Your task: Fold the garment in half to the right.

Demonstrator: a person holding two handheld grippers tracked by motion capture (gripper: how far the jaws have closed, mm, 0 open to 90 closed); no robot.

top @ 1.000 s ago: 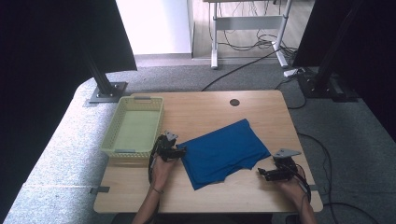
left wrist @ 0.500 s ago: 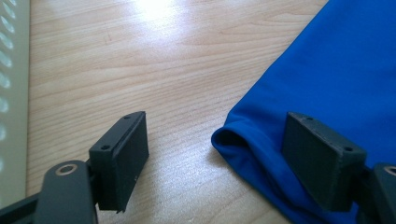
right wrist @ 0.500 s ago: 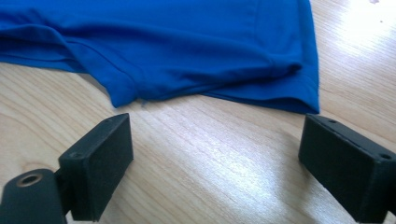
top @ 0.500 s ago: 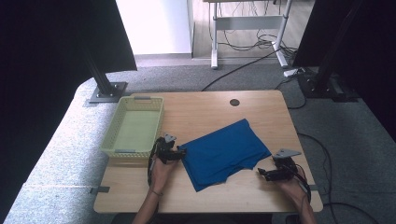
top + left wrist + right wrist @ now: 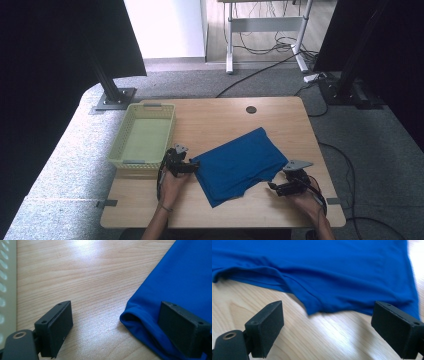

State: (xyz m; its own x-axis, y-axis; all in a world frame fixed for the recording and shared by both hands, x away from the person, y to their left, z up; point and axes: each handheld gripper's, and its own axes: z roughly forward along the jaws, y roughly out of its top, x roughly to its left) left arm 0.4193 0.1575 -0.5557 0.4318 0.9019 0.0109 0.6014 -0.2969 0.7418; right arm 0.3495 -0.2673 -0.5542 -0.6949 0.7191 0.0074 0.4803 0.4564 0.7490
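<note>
Both tools are wide open: left tool (image 5: 192, 168) at the blue cloth's (image 5: 235, 165) corner, right tool (image 5: 271, 186) just short of its hem.

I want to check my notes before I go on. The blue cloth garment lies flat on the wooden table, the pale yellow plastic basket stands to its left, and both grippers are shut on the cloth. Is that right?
Not quite: neither gripper is shut. The left gripper and the right gripper both have their fingers wide open at the edge of the blue cloth garment, as each gripper view shows. The rest holds: it lies on the wooden table, with the pale yellow plastic basket to its left.
</note>
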